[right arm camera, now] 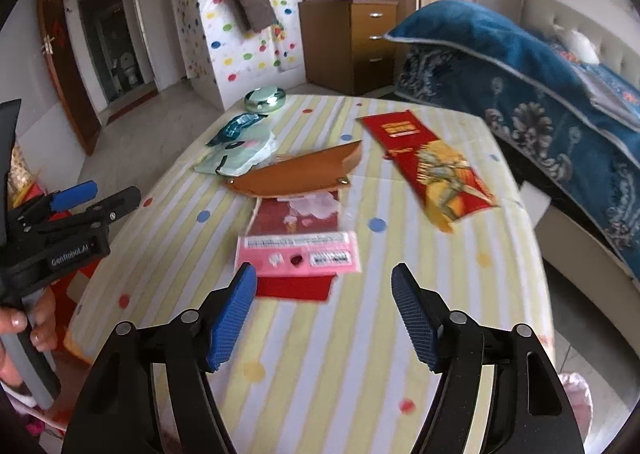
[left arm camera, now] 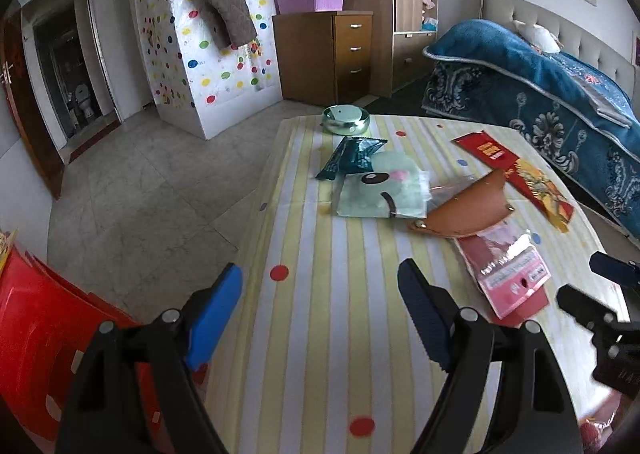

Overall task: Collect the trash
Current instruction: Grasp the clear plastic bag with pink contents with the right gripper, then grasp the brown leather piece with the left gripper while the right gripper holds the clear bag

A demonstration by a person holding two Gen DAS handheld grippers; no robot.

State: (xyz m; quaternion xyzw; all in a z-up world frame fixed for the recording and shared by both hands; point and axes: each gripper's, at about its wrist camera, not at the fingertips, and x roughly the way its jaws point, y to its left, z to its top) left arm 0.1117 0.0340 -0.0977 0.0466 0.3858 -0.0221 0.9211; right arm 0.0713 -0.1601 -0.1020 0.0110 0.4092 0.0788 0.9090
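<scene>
1. The left tongs (left arm camera: 320, 308) are held wide apart above the near edge of the surface (left arm camera: 320, 354), which is covered by a yellow-and-white striped cloth with coloured dots; nothing is held between the blue pads.
2. The right tongs (right arm camera: 324, 312) are likewise spread wide and empty, just short of a pink packet (right arm camera: 298, 254).
3. The pink packet (left arm camera: 512, 278) is seen lying flat on a red card, nearest to the tongs, with a clear plastic top end.
4. Just beyond it, a brown leather pouch (right arm camera: 296, 174) is laid across the middle of the surface, touching the packet's far end.
5. A pale green wrapper (left arm camera: 380, 194) with a cartoon face is found beyond the pouch, partly overlapped by a crumpled teal wrapper (left arm camera: 352, 158).
6. A long red-and-gold packet (right arm camera: 432, 166) is placed at an angle on the right side, apart from the pouch.
7. A round green metal tin (left arm camera: 346, 120) is set at the far edge of the surface.
8. A red object (left arm camera: 44, 338) is seen off the left edge of the surface, and a bed under a blue blanket (right arm camera: 520, 66) is seen to the right.
</scene>
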